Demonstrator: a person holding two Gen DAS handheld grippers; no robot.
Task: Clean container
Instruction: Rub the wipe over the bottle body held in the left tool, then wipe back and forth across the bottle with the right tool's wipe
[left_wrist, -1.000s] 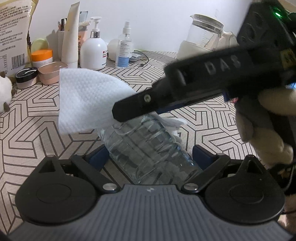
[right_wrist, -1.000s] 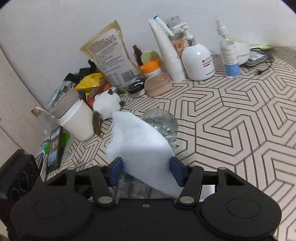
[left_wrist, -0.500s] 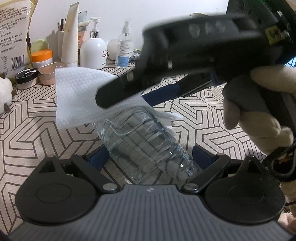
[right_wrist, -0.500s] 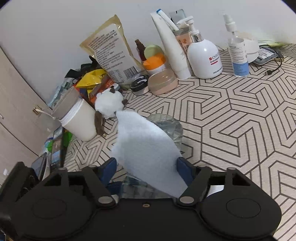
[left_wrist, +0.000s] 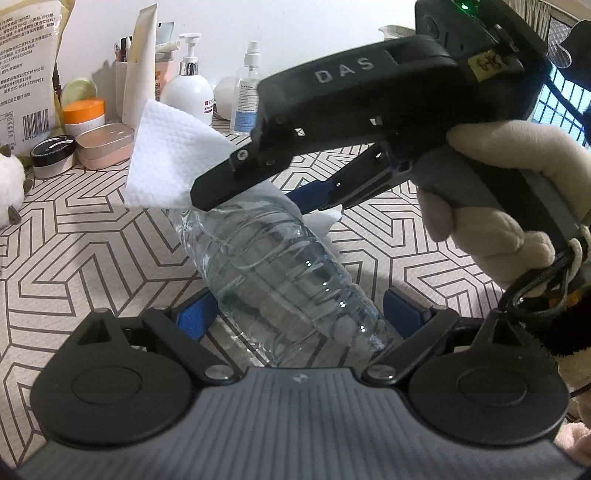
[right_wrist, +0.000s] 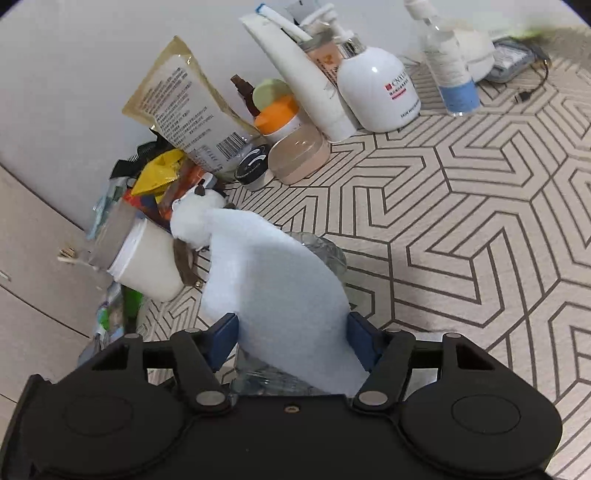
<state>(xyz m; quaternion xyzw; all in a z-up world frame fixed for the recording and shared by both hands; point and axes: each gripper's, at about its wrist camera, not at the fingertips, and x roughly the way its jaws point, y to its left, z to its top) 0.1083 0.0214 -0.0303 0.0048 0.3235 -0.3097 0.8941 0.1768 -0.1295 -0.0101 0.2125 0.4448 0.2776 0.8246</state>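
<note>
My left gripper (left_wrist: 301, 314) clamped on clear bottle (left_wrist: 280, 273), held tilted above tabletop (left_wrist: 92, 251). My right gripper (right_wrist: 291, 341) pinches white wipe (right_wrist: 273, 291) against bottle's far end. Keep left clamp firm; sweep wipe along ribs, light pressure.

"DAS" in raised pale letters on the black body of the right tongs (left_wrist: 258, 206), seen from the left wrist view. Small yellow sticker (left_wrist: 493, 66) on the same body, handwritten marks, unclear. Tan food bag (left_wrist: 26, 70) at the left edge: rows of printed Chinese text, a barcode with digits, and a phone-like number, too small to be sure of. White pump bottle (right_wrist: 376, 92): small red logo and a brand word that looks like "CNNYU...", not fully legible. Spray bottle (left_wrist: 249, 96) has a white and blue label, print too small to read.
</note>
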